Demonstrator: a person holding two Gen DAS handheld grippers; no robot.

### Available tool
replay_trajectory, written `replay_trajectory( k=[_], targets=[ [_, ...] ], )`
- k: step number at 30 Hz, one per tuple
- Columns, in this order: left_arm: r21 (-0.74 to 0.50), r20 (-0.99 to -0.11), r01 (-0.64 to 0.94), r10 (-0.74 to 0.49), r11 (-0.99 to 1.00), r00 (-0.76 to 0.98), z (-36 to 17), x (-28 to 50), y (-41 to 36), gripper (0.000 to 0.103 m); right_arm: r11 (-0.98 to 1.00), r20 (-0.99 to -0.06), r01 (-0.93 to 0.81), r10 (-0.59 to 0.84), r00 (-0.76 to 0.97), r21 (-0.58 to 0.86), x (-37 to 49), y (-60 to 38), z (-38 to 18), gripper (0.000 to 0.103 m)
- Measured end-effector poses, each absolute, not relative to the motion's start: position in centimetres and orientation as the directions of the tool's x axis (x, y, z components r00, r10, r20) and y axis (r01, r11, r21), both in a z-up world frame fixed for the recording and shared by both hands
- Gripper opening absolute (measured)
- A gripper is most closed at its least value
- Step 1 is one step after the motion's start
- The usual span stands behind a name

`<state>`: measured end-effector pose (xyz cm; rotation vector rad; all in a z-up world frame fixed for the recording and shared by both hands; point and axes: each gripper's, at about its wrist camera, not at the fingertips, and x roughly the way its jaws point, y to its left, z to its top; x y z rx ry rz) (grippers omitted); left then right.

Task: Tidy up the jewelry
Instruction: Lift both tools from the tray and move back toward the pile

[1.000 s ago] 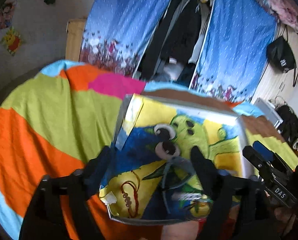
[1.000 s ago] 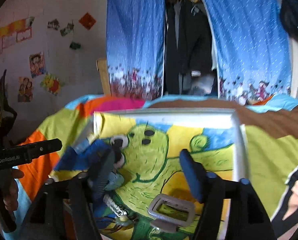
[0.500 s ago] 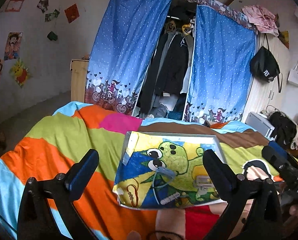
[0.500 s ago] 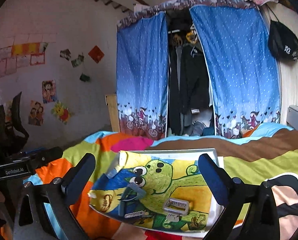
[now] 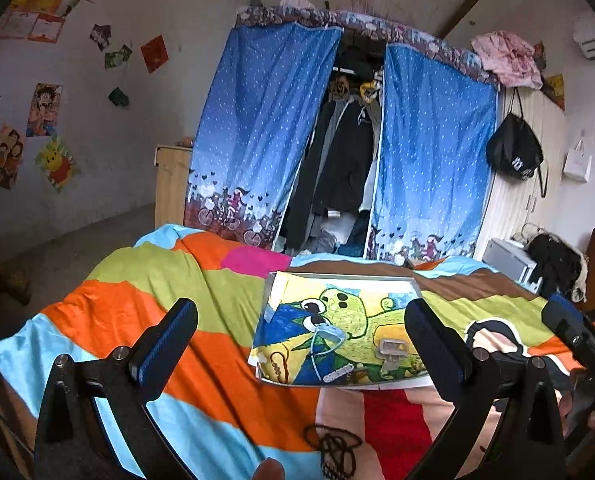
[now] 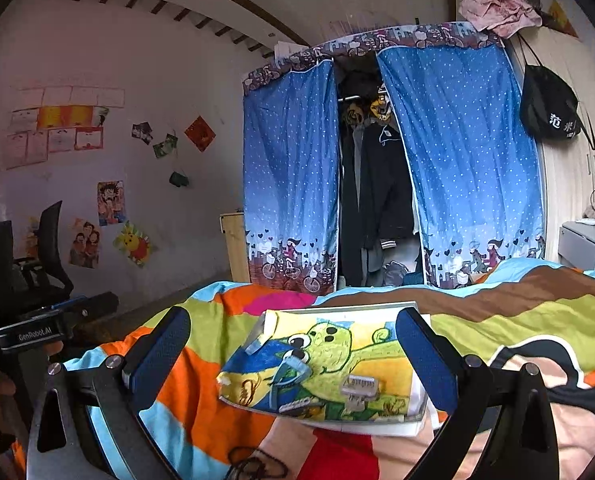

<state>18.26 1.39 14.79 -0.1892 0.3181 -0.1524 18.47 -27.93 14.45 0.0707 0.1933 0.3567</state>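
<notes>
A shallow white tray point(image 5: 339, 278) lined with a cartoon drawing lies on the patchwork bed cover point(image 5: 169, 280). Inside it: a beaded red bracelet point(image 5: 276, 364) at 8 o'clock, a pale blue necklace point(image 5: 325, 336) mid-tray, a grey rectangular clip point(image 5: 393, 348) at 4 o'clock; finer details blur. Left gripper point(image 5: 301, 344) and right gripper point(image 6: 293, 356) hover with jaws wide apart, empty.
</notes>
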Motion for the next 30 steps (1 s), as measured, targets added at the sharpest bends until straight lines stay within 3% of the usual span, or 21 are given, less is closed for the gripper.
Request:
replay_trajectory(
  k=[8, 21, 27, 30],
  targets=[
    [-0.212, -0.296, 0.079, -0.141, 0.974, 0.945, 13.0, 13.0, 2.3, 0.102, 0.945, -0.203, -0.318, 0.327, 0.923, 0.078, 13.7, -28.0, 12.1, 0.103],
    [-0.161, -0.442, 0.099, -0.162, 0.982, 0.882, 6.1, 8.1, 0.9, 0.102, 0.955, -0.274, -0.295, 0.281, 0.920, -0.011, 9.5, -27.2, 7.0, 0.103],
    [-0.128, -0.503, 0.113, -0.162, 0.985, 0.849, 3.3, 7.3, 0.1, 0.102, 0.949, -0.357, -0.316, 0.298, 0.885, 0.010, 9.4, -26.3, 4.4, 0.103],
    [-0.129, -0.574, 0.129, -0.180, 0.983, 0.799, 1.7, 7.8, 0.0, 0.102, 0.945, -0.402, -0.326, 0.312, 0.861, 0.036, 9.6, -26.0, 3.1, 0.103]
  ],
)
